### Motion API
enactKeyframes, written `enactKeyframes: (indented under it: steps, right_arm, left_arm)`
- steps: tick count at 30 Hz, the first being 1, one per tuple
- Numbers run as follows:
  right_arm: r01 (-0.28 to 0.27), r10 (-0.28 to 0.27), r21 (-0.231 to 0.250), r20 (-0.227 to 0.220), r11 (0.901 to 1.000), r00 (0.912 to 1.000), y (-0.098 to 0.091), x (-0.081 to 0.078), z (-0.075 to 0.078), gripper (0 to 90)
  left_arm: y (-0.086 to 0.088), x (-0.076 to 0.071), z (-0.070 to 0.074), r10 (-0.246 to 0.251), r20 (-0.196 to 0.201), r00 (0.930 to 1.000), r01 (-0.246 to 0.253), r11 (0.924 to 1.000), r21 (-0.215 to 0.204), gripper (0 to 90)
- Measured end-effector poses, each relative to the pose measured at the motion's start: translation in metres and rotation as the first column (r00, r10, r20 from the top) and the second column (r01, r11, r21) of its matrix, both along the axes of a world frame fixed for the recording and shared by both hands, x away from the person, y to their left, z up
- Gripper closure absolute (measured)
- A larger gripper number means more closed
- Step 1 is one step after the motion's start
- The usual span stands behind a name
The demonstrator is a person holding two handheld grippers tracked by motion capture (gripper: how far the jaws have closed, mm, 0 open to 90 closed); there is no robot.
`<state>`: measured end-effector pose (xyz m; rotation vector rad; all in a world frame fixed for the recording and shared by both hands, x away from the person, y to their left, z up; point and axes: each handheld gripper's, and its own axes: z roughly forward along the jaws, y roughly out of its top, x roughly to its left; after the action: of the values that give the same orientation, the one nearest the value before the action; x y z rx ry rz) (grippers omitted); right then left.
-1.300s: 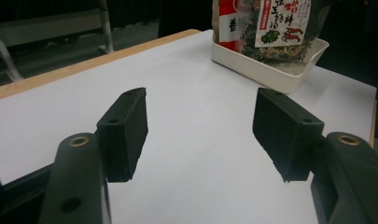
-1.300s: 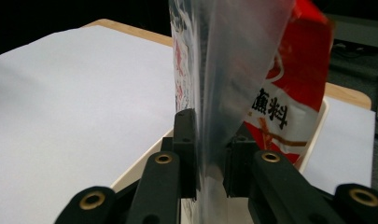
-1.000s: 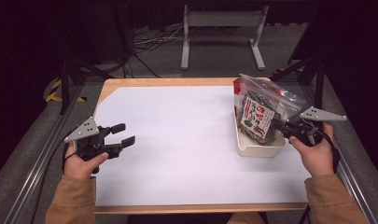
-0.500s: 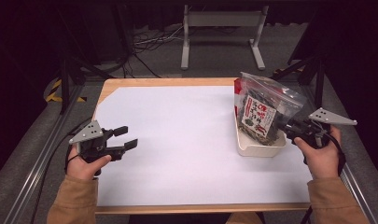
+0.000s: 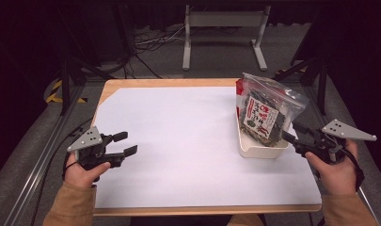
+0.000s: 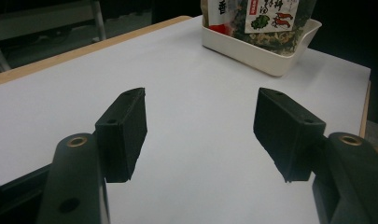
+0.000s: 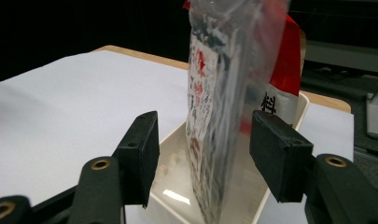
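Note:
A clear snack bag (image 5: 265,110) with a red-and-white label stands upright in a white tray (image 5: 263,151) at the table's right side. My right gripper (image 5: 291,132) is open just right of the tray, pointing at the bag. In the right gripper view the bag (image 7: 224,93) is edge-on ahead of the gap between the jaws, and neither pad touches it; the tray (image 7: 177,198) lies below. My left gripper (image 5: 127,143) is open and holds nothing, low over the white table top (image 5: 178,141) at the left. From the left gripper (image 6: 200,100), the tray (image 6: 270,60) and bag (image 6: 266,14) are far ahead.
White paper covers the wooden table, whose edge (image 5: 169,83) shows at the back. A metal stand (image 5: 223,21) and cables (image 5: 146,42) are on the floor beyond. Dark frame rails run along both sides of the table.
My right gripper has drawn back to the right and toward the person, away from the bag. My left gripper has shifted slightly toward the person.

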<state>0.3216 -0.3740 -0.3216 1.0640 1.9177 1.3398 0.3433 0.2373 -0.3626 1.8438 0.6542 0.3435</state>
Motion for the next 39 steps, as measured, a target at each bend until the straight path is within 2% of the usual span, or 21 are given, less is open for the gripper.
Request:
enactKeyframes:
  steps: [6,11,16,20,27,31,35,39]
  right_arm:
    - [-0.03,0.031,-0.01,0.016,0.9995,0.9994,0.006,-0.013,0.001,42.0]
    - [-0.115,0.116,-0.018,0.022,0.9932,0.993,0.02,-0.017,-0.002,41.4]
    - [-0.221,0.221,-0.004,0.023,0.9753,0.9751,0.032,-0.012,-0.012,40.8]
    - [-0.278,0.278,0.0,0.018,0.9605,0.9603,0.041,-0.009,-0.021,39.2]
    - [-0.296,0.296,0.013,0.019,0.9551,0.955,0.05,-0.005,-0.03,36.5]
    - [-0.326,0.326,0.003,0.015,0.9454,0.9453,0.057,-0.005,-0.039,36.4]
    - [-0.338,0.338,0.007,0.007,0.9411,0.9411,0.061,-0.004,-0.047,36.1]
    - [-0.358,0.358,-0.025,-0.005,0.9335,0.9339,0.069,-0.004,-0.057,36.1]
  left_arm:
    - [-0.001,-0.003,-0.003,-0.003,0.002,1.0,0.003,1.0,0.001,35.5]
    - [-0.001,-0.005,-0.007,-0.013,-0.006,0.9999,0.013,0.9999,-0.008,35.2]
    - [0.002,-0.005,-0.011,-0.011,-0.011,0.9999,0.011,0.9997,-0.021,35.0]
    - [0.002,-0.006,-0.013,-0.009,-0.015,0.9998,0.009,0.9996,-0.026,34.7]
    - [0.002,-0.006,-0.016,-0.008,-0.013,0.9999,0.008,0.9997,-0.022,34.6]
    - [0.001,-0.006,-0.017,-0.005,-0.021,0.9998,0.005,0.9997,-0.024,34.2]
    - [0.001,-0.007,-0.017,-0.008,-0.023,0.9997,0.007,0.9998,-0.02,34.2]
    - [0.001,-0.006,-0.018,-0.008,-0.022,0.9997,0.007,0.9998,-0.02,34.1]
